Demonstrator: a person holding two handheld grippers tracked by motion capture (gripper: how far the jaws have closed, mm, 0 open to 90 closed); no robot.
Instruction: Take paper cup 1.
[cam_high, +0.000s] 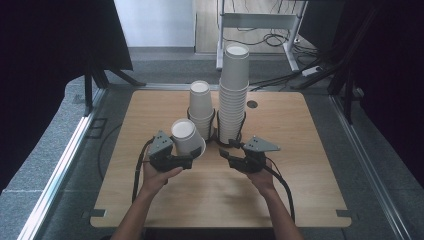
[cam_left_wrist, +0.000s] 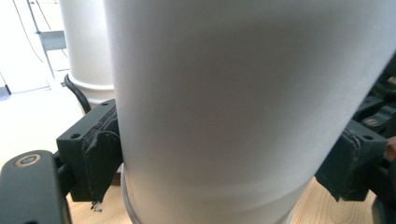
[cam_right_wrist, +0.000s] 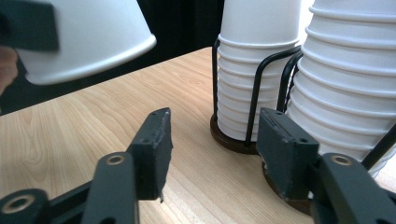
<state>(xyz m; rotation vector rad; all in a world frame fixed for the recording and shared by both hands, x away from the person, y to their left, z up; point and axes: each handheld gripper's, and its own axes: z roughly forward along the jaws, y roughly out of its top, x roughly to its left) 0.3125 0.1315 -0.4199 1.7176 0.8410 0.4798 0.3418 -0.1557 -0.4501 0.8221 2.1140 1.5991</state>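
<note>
Stacks (cam_high: 234, 95) of cups are standing behind the tilted cup (cam_high: 186, 136) that the left gripper (cam_high: 189, 161) is clamping, while the right gripper (cam_high: 226, 153) is hovering beside it, half-open and empty.

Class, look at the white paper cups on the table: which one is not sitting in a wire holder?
The single cup clamped in the left tongs, tilted in front of the short stack. All the others are nested upside down in the short stack and tall stack.
</note>
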